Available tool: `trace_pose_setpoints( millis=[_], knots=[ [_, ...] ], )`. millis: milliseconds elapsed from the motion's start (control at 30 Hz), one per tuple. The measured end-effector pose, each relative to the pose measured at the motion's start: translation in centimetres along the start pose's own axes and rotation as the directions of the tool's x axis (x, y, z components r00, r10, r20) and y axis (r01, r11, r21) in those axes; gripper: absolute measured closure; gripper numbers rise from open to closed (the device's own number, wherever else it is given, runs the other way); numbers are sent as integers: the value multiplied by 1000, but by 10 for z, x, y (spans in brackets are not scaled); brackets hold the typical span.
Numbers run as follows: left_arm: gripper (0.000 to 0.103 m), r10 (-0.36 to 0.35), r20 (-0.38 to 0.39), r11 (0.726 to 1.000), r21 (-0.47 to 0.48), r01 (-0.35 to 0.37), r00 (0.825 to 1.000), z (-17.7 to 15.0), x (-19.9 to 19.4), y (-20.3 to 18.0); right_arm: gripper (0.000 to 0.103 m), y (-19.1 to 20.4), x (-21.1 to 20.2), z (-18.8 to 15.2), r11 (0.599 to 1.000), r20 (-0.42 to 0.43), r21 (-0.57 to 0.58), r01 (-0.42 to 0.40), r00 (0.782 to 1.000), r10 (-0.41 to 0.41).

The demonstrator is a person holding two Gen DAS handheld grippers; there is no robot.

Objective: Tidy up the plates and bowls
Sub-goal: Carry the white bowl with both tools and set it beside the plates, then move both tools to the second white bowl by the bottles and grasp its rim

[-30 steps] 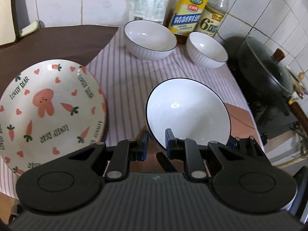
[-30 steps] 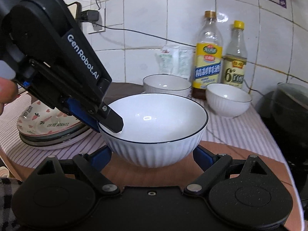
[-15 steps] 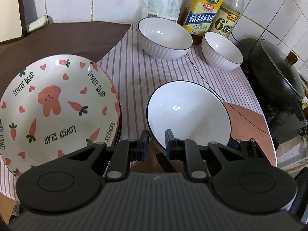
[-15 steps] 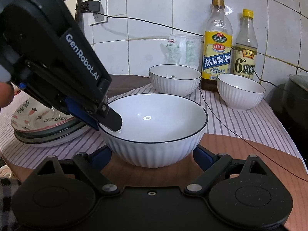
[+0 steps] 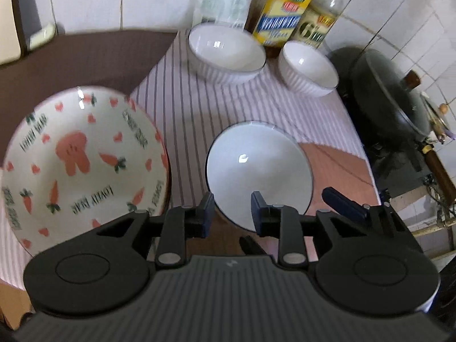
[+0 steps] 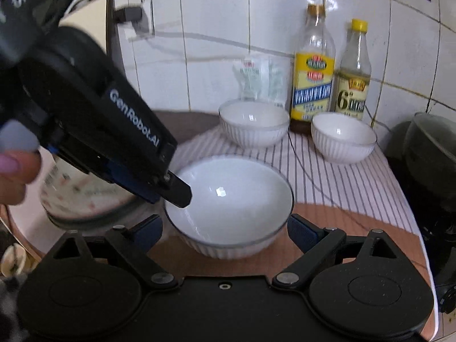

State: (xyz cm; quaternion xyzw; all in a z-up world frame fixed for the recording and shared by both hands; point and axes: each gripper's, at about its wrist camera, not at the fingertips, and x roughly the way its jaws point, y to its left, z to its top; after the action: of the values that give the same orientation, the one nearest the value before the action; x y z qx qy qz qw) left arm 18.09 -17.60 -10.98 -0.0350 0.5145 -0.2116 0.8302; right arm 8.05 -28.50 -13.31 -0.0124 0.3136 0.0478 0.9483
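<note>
A white ribbed bowl with a dark rim (image 5: 258, 168) (image 6: 228, 208) sits on the counter in front of both grippers. My left gripper (image 5: 231, 211) is open, its fingers parted astride the bowl's near-left rim; it also shows from the side in the right wrist view (image 6: 173, 191). My right gripper (image 6: 225, 228) is open wide, one finger on each side of the bowl, not touching it. A stack of rabbit-and-carrot plates (image 5: 77, 156) (image 6: 82, 196) lies to the left. A second large bowl (image 5: 226, 52) (image 6: 253, 122) and a smaller bowl (image 5: 309, 68) (image 6: 342, 136) stand at the back.
Two sauce bottles (image 6: 312, 77) (image 6: 353, 79) and a plastic packet (image 6: 260, 78) stand against the tiled wall. A dark lidded wok (image 5: 390, 91) is on the stove at the right. A striped cloth (image 5: 199, 108) covers the counter; a thin cable crosses it.
My left gripper has opened and let go of the bowl's rim. The bowl now sits lower and farther from both cameras. The right gripper stays open.
</note>
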Motion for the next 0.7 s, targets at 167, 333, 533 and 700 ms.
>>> trace_pose_setpoints(
  millis=[167,333,533,700],
  knots=[
    [76,69,51,993,88,-73,996,7,-17,-9,7,-7,6,15,1000,-71,19,-20,997,22],
    [76,57,96,994,89,-65,994,22,-38,-1,8,-21,3,32,993,-44,109,-43,998,48],
    [73,7,136,996,85,-19,991,45,-56,19,9,-33,-10,66,965,50,250,-81,996,71],
    [67,-20,217,997,80,2,976,69,-54,40,17,-37,6,87,946,119,310,-94,991,59]
  ],
)
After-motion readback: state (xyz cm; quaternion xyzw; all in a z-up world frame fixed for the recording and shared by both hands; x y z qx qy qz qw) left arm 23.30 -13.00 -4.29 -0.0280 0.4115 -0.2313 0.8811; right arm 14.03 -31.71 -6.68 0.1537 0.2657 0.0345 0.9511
